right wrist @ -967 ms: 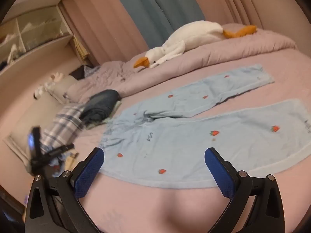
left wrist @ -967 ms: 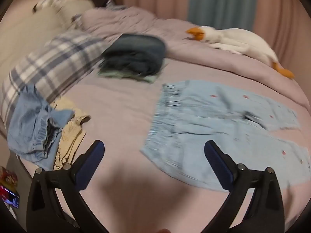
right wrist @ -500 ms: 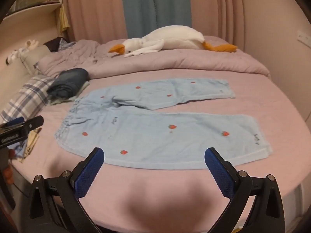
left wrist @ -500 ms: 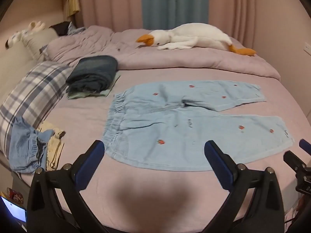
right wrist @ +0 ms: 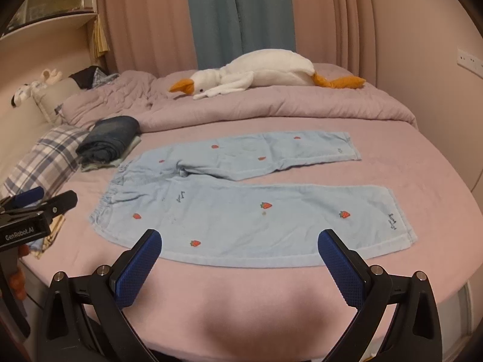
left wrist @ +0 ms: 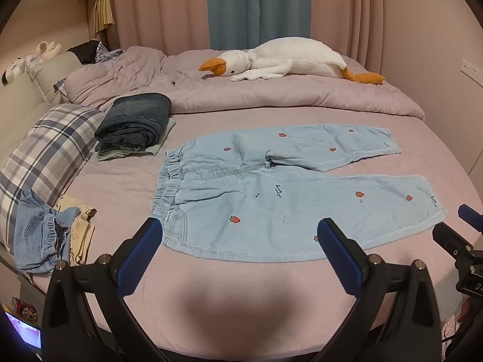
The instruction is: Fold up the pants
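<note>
Light blue pants with red strawberry prints [left wrist: 271,193] lie spread flat on the pink bed, waistband at the left, both legs pointing right and slightly apart. They also show in the right wrist view [right wrist: 247,208]. My left gripper [left wrist: 238,253] is open and empty, above the near bed edge by the waistband end. My right gripper [right wrist: 241,268] is open and empty, above the near edge of the front leg. Each gripper shows at the side of the other's view.
A folded pile of dark jeans [left wrist: 135,120] lies behind the waistband. A plaid pillow [left wrist: 45,157] and crumpled clothes [left wrist: 45,235] are at the left. A plush goose [left wrist: 286,60] lies on the bunched duvet [left wrist: 271,96] at the back.
Both views have swung to face the pants squarely from the near bed edge and steadied. The pants have not moved. Both grippers stay open.
</note>
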`<state>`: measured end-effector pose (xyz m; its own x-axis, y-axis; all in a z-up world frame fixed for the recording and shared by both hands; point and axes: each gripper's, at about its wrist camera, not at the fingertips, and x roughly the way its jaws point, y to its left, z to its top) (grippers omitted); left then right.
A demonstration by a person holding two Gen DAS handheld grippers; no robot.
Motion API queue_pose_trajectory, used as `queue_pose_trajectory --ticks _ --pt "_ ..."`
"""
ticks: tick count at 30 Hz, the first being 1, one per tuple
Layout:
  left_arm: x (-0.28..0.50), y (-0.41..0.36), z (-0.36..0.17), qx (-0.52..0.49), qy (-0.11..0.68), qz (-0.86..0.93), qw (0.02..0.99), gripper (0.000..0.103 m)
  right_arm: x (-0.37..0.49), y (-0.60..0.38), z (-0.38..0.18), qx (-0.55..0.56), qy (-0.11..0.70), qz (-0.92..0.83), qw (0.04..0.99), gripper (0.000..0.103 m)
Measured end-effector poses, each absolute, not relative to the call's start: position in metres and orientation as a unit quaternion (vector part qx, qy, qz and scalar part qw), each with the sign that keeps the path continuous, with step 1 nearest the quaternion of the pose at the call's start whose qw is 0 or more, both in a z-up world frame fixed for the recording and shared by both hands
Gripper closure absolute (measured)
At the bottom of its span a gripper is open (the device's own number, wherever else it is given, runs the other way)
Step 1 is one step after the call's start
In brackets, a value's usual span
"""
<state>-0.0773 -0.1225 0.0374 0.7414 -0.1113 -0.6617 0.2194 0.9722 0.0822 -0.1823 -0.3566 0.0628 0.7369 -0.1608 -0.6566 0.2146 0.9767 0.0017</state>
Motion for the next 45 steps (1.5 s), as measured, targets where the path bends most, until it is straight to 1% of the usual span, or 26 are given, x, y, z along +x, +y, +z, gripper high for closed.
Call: queue_pose_trajectory --ticks 4,11,14,45 --pt "-0.083 -0.142 0.043 0.073 0.354 -0.095 0.927 0.000 -0.183 -0.355 0.065 0.034 0.347 -0.096 0.932 0.000" --pt "-0.102 -0.153 0.078 0.065 0.359 -0.113 0.924 0.000 -0.185 -0.353 0.067 0.027 0.343 -0.095 0.934 0.000" --pt "-0.103 -0.156 0.081 0.066 0.361 -0.116 0.923 0.000 -0.186 -0.353 0.068 0.027 0.343 -0.095 0.934 0.000" --pt "-0.108 -0.148 0.076 0.070 0.364 -0.133 0.919 0.000 -0.188 -0.349 0.071 0.021 0.334 -0.097 0.937 0.000"
